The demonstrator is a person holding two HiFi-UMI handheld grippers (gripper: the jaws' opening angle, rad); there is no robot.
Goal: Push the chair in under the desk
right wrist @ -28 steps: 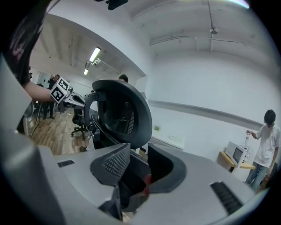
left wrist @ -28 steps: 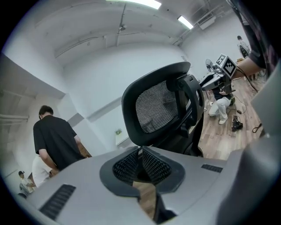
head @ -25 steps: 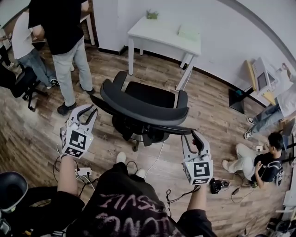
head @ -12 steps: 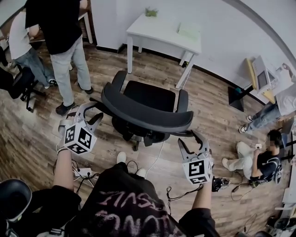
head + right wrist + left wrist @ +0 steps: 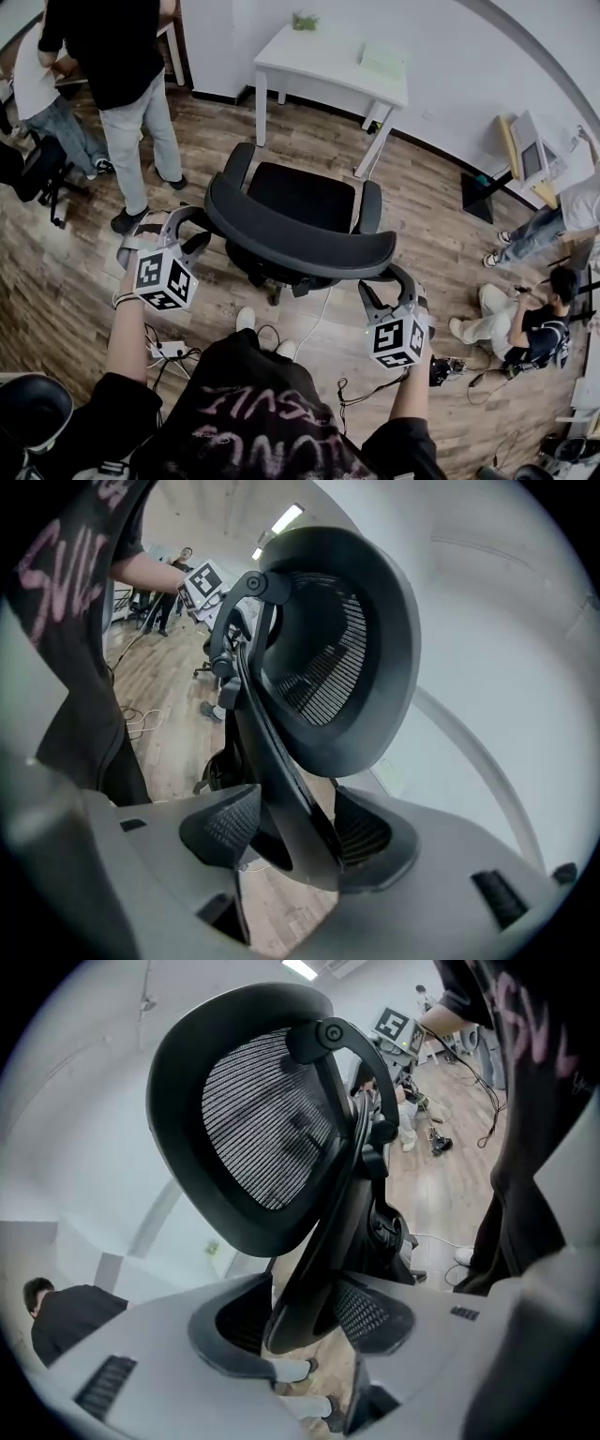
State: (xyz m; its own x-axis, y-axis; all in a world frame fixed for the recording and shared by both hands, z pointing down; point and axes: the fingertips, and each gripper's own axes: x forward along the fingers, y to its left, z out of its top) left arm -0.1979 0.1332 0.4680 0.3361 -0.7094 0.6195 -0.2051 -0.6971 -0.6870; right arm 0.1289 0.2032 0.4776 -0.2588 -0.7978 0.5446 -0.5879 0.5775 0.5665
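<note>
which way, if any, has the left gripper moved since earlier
yes: left gripper shifted right toward the chair backrest; jaws just opened, now straddling its edge

My head camera looks steeply down on the chair (image 5: 302,192), desk (image 5: 328,64) beyond. Cameras on my left gripper (image 5: 187,230) and right gripper (image 5: 386,281) sit close at the backrest's (image 5: 262,1129) opposite ends, facing each other — all views share that backrest.
</note>
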